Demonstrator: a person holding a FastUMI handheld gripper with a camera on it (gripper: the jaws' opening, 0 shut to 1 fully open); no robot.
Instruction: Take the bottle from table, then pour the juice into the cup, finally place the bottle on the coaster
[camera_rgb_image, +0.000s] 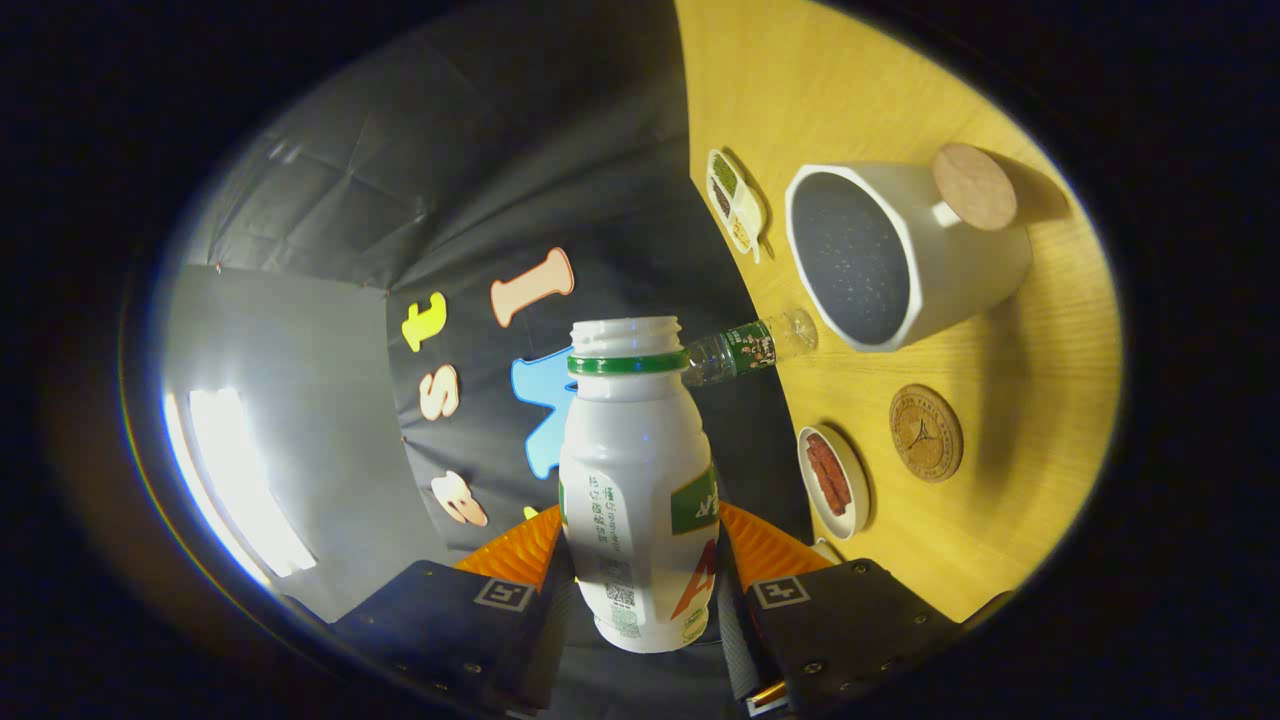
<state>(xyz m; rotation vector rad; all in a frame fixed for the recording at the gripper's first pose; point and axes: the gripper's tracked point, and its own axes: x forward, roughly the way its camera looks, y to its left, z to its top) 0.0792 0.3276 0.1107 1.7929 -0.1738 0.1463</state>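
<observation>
Two fingers clamp the bottle (640, 490) between them: the jaws (640, 590) are closed on its lower body, one finger pressing each side. The bottle is white with a green ring under its open, capless mouth, and printed labels run down its side. It is held off the counter (1040, 450), and the view is rolled so that the yellow wooden counter stands on the right side of the scene while the black cloth wall lies behind the bottle. On the counter, beyond and to the right of the bottle's mouth, sits the cup (900, 255), a large white faceted mug with a dark speckled inside; its opening faces the bottle and a round wooden knob shows at its far side. A small clear plastic bottle (750, 348) with a green label lies between the white bottle's neck and the cup. The round brown coaster (926, 433) lies nearer, just below the cup, apart from it. Beside the coaster is a small white dish (834, 482) with red strips in it. Past the cup, a white divided tray (736, 203) holds green and brown bits.
</observation>
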